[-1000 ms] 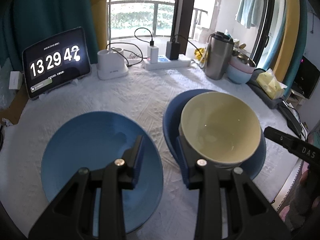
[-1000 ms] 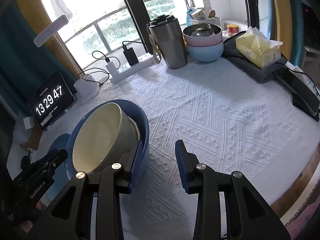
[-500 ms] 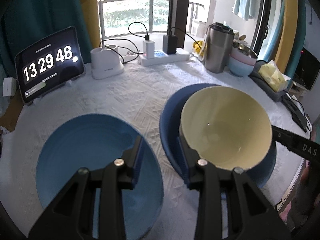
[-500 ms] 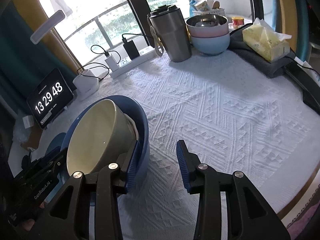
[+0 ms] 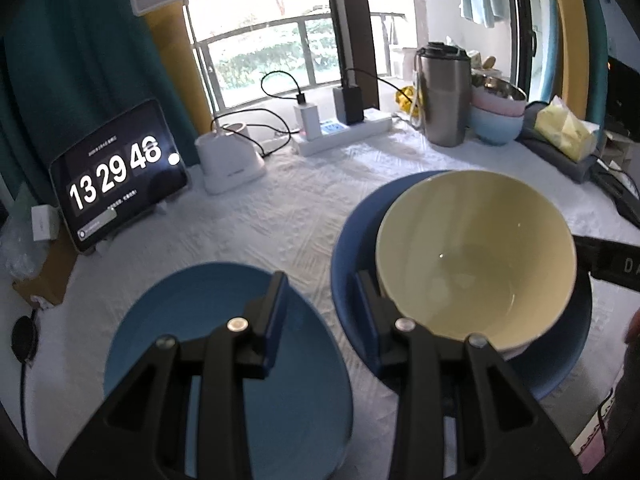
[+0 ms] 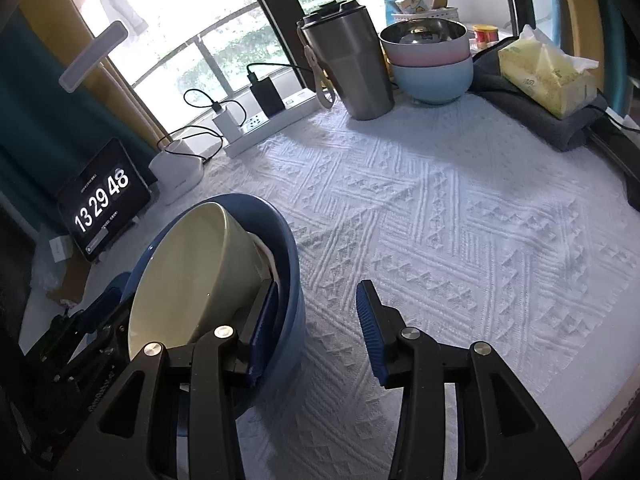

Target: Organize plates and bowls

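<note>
A cream bowl (image 5: 476,256) sits tilted inside a dark blue bowl (image 5: 352,240) on the white tablecloth, with a pale rim showing beneath it. A blue plate (image 5: 224,364) lies flat to their left. My left gripper (image 5: 320,312) hovers open over the gap between plate and bowls; its right finger reaches over the blue bowl's near rim. My right gripper (image 6: 316,320) straddles the blue bowl's wall (image 6: 294,292): its left finger is inside, beside the cream bowl (image 6: 192,280), and its right finger stands apart outside. Its jaws are opening. One of its black fingers (image 5: 608,260) shows in the left wrist view.
Along the back stand a tablet clock (image 5: 116,176), a white lamp base (image 5: 230,160), a power strip (image 5: 344,132), a steel tumbler (image 6: 348,64) and stacked pink and light blue bowls (image 6: 432,64). A tissue pack (image 6: 548,76) lies on a grey cloth. The table's edge curves at front right.
My right gripper's jaws have spread wider and it has sunk slightly closer to the blue bowl. The left wrist has rolled a little. Bowls and plate have stayed in place.
</note>
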Available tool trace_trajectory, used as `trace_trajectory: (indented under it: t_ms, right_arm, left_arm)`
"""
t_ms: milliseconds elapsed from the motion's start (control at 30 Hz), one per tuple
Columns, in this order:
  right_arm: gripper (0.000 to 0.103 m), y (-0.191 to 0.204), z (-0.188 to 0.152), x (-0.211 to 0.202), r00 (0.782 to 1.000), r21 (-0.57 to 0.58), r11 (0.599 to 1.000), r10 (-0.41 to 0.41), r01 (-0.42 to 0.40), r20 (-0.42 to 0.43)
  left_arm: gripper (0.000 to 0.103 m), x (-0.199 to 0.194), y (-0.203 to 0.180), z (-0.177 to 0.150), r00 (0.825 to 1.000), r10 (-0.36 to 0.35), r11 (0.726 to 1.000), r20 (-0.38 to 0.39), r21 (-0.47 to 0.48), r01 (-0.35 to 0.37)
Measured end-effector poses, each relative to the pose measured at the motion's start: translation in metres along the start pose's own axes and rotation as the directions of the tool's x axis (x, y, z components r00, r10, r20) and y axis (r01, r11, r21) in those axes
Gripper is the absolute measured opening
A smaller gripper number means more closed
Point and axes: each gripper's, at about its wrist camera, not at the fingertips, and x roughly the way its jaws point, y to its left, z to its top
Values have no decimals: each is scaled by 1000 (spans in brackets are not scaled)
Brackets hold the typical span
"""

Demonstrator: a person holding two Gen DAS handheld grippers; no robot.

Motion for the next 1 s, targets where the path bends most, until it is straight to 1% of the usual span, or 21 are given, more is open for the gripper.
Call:
trace_trajectory:
  t_ms: [100, 200, 267, 367, 400, 433, 500, 533, 567, 600, 667, 833, 1000]
  right_arm:
    - [43, -3, 1, 1, 1000, 18, 1000, 10, -10, -7]
    - [43, -2, 1, 1, 1000, 15, 1000, 12, -12, -2]
    - [43, -1, 0, 1, 1000, 8, 1000, 7, -7, 10]
    - [42, 0, -2, 0, 1000, 5, 1000, 6, -6, 25]
    - [40, 0, -2, 0, 1000, 6, 1000, 7, -7, 27]
    - [38, 0, -3, 0, 999, 5, 1000, 17, -17, 30]
    - [27, 3, -4, -1, 999, -2, 1000, 27, -27, 36]
    - [24, 6, -4, -1, 999, -11, 1000, 28, -27, 38]
    - [17, 10, -5, -2, 999, -24, 999, 25, -23, 45]
    - [14, 13, -5, -2, 999, -36, 999, 22, -20, 49]
    - [14, 20, -7, -2, 998, -49, 999, -15, 18, 69]
    - [13, 19, -7, -3, 997, -35, 999, -5, 7, 74]
    - [13, 20, -7, -5, 997, -33, 999, -13, 15, 75]
  left_arm:
    - [32, 2, 6, 1, 999, -53, 998, -8, -37, 53]
    - [32, 3, 8, 0, 998, -68, 996, 0, -58, 67]
    - [26, 3, 7, 0, 996, -87, 994, 9, -66, 87]
    - [21, 2, 5, -1, 995, -99, 993, 20, -65, 100]
    - [18, 2, 5, -1, 994, -105, 992, 22, -66, 106]
    - [13, 2, 3, -1, 993, -118, 991, 22, -67, 119]
    - [12, 1, 1, -1, 994, -109, 992, 31, -66, 111]
    - [12, 0, 1, -1, 993, -110, 992, 35, -66, 112]
    - [12, 0, 1, 0, 993, -117, 990, 34, -74, 120]
    - [12, 1, 3, 0, 992, -124, 989, 31, -81, 126]
    - [12, 1, 5, 0, 990, -140, 986, 30, -83, 142]
    - [12, -1, 5, 0, 988, -151, 984, 27, -87, 153]
    - [12, -1, 6, 0, 986, -168, 981, 19, -98, 169]
